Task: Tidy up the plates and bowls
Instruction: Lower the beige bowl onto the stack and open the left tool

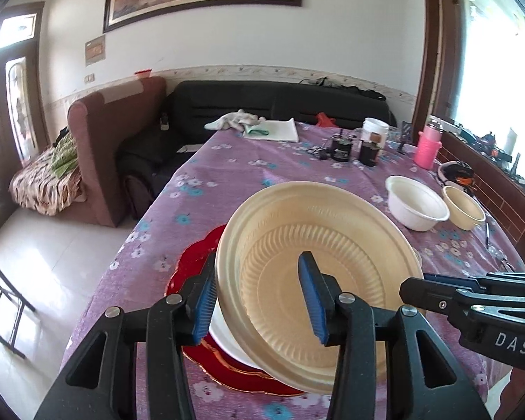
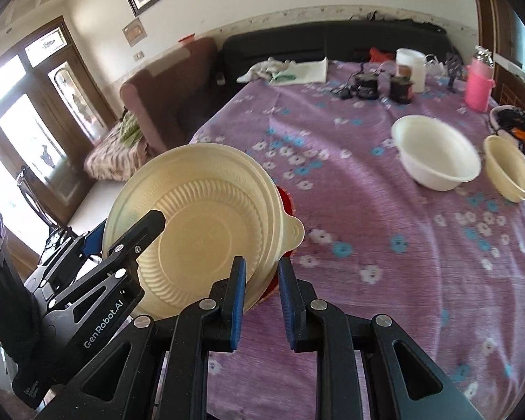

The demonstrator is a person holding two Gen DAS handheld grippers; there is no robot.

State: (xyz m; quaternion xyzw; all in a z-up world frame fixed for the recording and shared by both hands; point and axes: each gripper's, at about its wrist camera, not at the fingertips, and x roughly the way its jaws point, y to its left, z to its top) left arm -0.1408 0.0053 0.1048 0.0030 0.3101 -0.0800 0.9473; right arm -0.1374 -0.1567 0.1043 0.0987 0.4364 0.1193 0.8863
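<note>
**While tilted over the stack, cream bowl sits loose between the left jaws**

Where the near edge of the table lies, the ribbed cream bowl (image 1: 315,245) (image 2: 199,210) leans at a slant, its hollow facing the cameras. Its lower edge sits over a white plate (image 1: 224,336), which lies on a scalloped red plate (image 1: 192,266) (image 2: 287,196). A small tab juts from the bowl's rim on the side toward the table's middle.

The left gripper (image 1: 258,262) (image 2: 126,227) straddles the bowl's wall. One blue pad is just beside the outer rim and the other hangs over the ribbed inside, and the jaws are spread wide, so nothing is squeezed.

The right gripper (image 2: 262,266) (image 1: 407,290) comes at the opposite rim. Its jaws stand a little apart, with the bowl's edge at one pad and red plate and cloth visible through the gap, so no pinch shows.

Farther across the purple flowered tablecloth (image 1: 227,175) a white bowl (image 1: 416,206) stands just beside a small cream bowl (image 1: 463,208). A pink bottle (image 1: 427,147) and dark jars are near the far edge, by a black sofa (image 1: 262,101).
</note>
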